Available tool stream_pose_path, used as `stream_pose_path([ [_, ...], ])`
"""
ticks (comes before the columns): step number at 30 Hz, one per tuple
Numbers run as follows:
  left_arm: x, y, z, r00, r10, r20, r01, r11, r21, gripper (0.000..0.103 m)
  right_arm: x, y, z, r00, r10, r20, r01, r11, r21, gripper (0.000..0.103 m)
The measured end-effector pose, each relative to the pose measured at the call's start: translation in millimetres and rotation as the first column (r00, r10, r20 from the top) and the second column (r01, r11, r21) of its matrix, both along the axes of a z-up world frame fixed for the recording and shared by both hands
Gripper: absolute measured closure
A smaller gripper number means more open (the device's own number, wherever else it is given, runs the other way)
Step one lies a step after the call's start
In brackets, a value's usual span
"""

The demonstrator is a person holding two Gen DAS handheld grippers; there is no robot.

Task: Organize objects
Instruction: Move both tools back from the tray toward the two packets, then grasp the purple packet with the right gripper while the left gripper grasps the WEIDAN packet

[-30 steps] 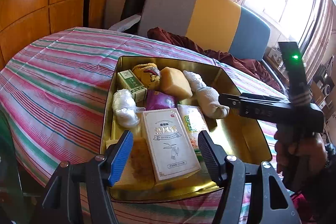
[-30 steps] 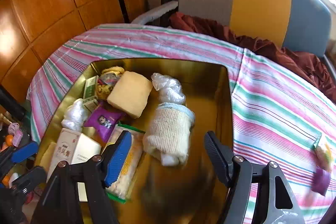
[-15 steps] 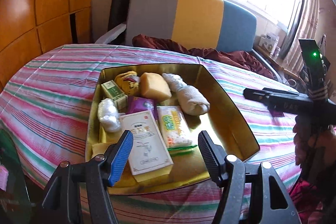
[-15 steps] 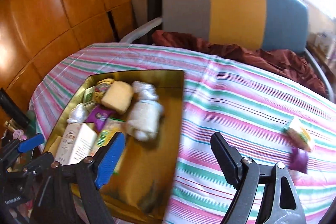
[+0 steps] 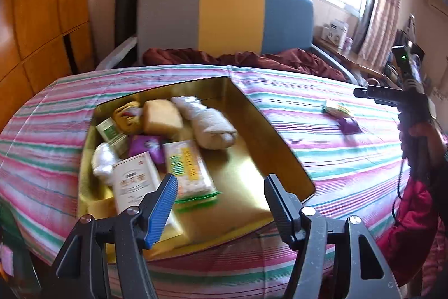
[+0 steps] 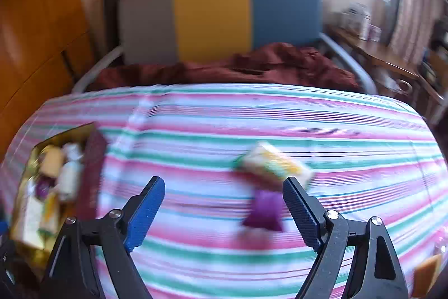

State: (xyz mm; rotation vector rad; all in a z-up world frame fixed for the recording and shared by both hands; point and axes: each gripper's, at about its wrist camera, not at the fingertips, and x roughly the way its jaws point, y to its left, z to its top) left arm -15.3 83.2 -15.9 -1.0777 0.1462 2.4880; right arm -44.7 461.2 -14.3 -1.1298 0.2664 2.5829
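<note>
The left gripper [image 5: 221, 194] hangs with its jaws spread wide and nothing between them, over the near edge of a shallow gold metal tray [image 5: 268, 131] on the striped pink, green and white tablecloth [image 5: 322, 147]. Just past its blue-padded left finger [image 5: 162, 210] lies a white rectangular carton with printed characters [image 5: 134, 184], and touching that on the right a clear packet with a yellow and green label [image 5: 187, 170]. Farther in are a purple foil sachet [image 5: 145, 146], a rolled cream cloth bundle [image 5: 210, 125], a tan sponge-like block [image 5: 162, 116] and a small green box [image 5: 110, 131].

The right gripper [image 6: 224, 201] is likewise spread open and holds nothing, low over the cloth well to the right of the tray. Between its fingers, slightly to the right, lies a small purple sachet [image 6: 264, 210], blurred, and just beyond it, touching, a yellow and green wrapped packet [image 6: 273, 166]. Both packets lie on the tablecloth outside the tray. At the far side stands a grey, yellow and blue upholstered chair back [image 6: 221, 13] with a dark red cloth [image 6: 252, 66] heaped on the seat.
</note>
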Motion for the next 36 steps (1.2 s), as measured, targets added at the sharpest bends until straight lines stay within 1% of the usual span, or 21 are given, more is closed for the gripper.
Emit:
stream_pose_path([
  [2,-0.7,11.6,1.4,1.0,-0.028,0.002,0.028,1.0,-0.006,0.038,7.8,33.7,-9.3,0.995,-0.102,-0.005,0.102,0.995,-0.023,0.016],
  [3,-1.5,16.9,1.7,0.999,-0.039,0.005,0.039,0.999,-0.009,0.038,14.6,50.1,-16.1,0.987,-0.16,-0.008,0.159,0.986,-0.049,0.016],
  [4,-2.7,23.6,1.9,0.999,-0.05,0.006,0.051,0.999,-0.013,0.038,21.8,65.1,-22.8,0.975,-0.222,-0.006,0.221,0.972,-0.08,0.016],
  [6,-4.3,38.1,1.5,0.997,-0.071,0.01,0.071,0.997,-0.019,0.038,29.4,89.4,-31.0,0.943,-0.331,0.044,0.334,0.932,-0.142,0.016],
  [8,-5.9,50.6,0.3,0.995,-0.093,0.02,0.093,0.995,-0.02,0.038,35.1,103.9,-31.1,0.929,-0.368,0.022,0.364,0.905,-0.222,0.017],
  [9,-5.7,58.1,-0.7,0.994,-0.105,0.024,0.106,0.994,-0.022,0.038,35.5,106.6,-32.4,0.928,-0.372,0.029,0.368,0.899,-0.237,0.017],
  [12,-3.8,78.9,-4.5,0.988,-0.151,0.04,0.152,0.988,-0.025,0.038,29.9,104.5,-39.0,0.934,-0.35,0.071,0.357,0.904,-0.237,0.017],
  [16,0.5,99.8,-9.4,0.978,-0.203,0.056,0.204,0.978,-0.031,0.038,18.4,87.8,-43.8,0.96,-0.267,0.082,0.279,0.931,-0.236,0.017],
  [20,2.9,110.0,-14.4,0.97,-0.232,0.074,0.235,0.972,-0.026,0.038,8.0,69.1,-47.8,0.979,-0.184,0.083,0.197,0.958,-0.207,0.017],
  [24,5.0,113.6,-19.2,0.964,-0.249,0.091,0.251,0.968,-0.017,0.038,-7.6,51.4,-58.2,0.987,-0.108,0.118,0.129,0.974,-0.188,0.017],
  [27,5.1,113.6,-21.7,0.962,-0.255,0.103,0.257,0.966,-0.009,0.038,-19.8,39.2,-69.9,0.984,-0.062,0.167,0.088,0.984,-0.152,0.02],
  [28,5.0,113.6,-22.4,0.961,-0.256,0.106,0.258,0.966,-0.008,0.038,-23.2,35.6,-74.1,0.981,-0.051,0.185,0.077,0.988,-0.136,0.024],
  [30,4.2,112.9,-23.3,0.96,-0.256,0.113,0.258,0.966,-0.003,0.038,-28.6,31.1,-83.6,0.975,-0.028,0.222,0.052,0.993,-0.103,0.034],
  [31,4.1,112.5,-23.6,0.96,-0.257,0.114,0.259,0.966,0.0,0.038,-29.6,29.0,-86.4,0.97,-0.022,0.242,0.043,0.996,-0.082,0.05],
  [32,4.0,112.2,-23.7,0.96,-0.257,0.114,0.259,0.966,0.001,0.038,-29.1,27.0,-87.1,0.968,-0.012,0.252,0.03,0.997,-0.066,0.059],
  [34,3.0,112.1,-22.8,0.959,-0.259,0.114,0.261,0.965,0.002,0.038,-26.3,22.9,-84.4,0.966,0.02,0.259,-0.004,0.998,-0.062,0.06],
  [36,2.1,112.5,-19.9,0.959,-0.263,0.105,0.265,0.964,0.0,0.038,-19.2,25.9,-76.8,0.97,0.021,0.243,-0.001,0.997,-0.083,0.06],
])
